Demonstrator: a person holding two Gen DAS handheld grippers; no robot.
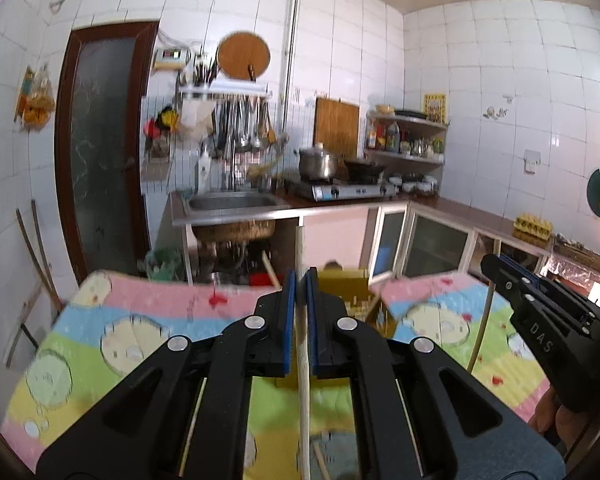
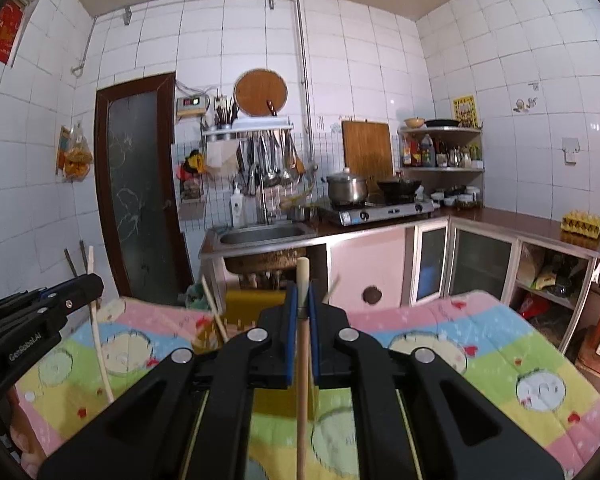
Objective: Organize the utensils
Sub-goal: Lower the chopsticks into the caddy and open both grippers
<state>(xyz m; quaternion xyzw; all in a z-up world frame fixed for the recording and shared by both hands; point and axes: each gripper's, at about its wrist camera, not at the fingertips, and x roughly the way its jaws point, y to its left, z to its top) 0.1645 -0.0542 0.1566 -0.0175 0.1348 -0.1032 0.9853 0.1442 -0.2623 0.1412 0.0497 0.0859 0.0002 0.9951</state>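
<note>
**Gripping one stick per gripper above the quilted table**

Looking across the scene from largest to smallest, we note first the quilt-covered table: soft padded fabric in pastel pink, blue, green and yellow bands with round cartoon figures. It lies below both grippers.

At its far middle stands a yellow holder, boxy and opaque, with a few thin sticks leaning out of it at angles.

We see the left gripper with jaws closed to a narrow slit, its blue pads pressed on a pale wooden chopstick. That stick is slender, smooth and roughly upright, running from above the fingertips down past the lower edge of the left wrist view.

The right gripper is likewise closed tight on a second wooden chopstick, tan, round in section, blunt-ended, standing nearly upright between the blue pads.

Each gripper also shows at the edge of the other's view, black, hard plastic, with its stick hanging below it over the quilt.
</note>
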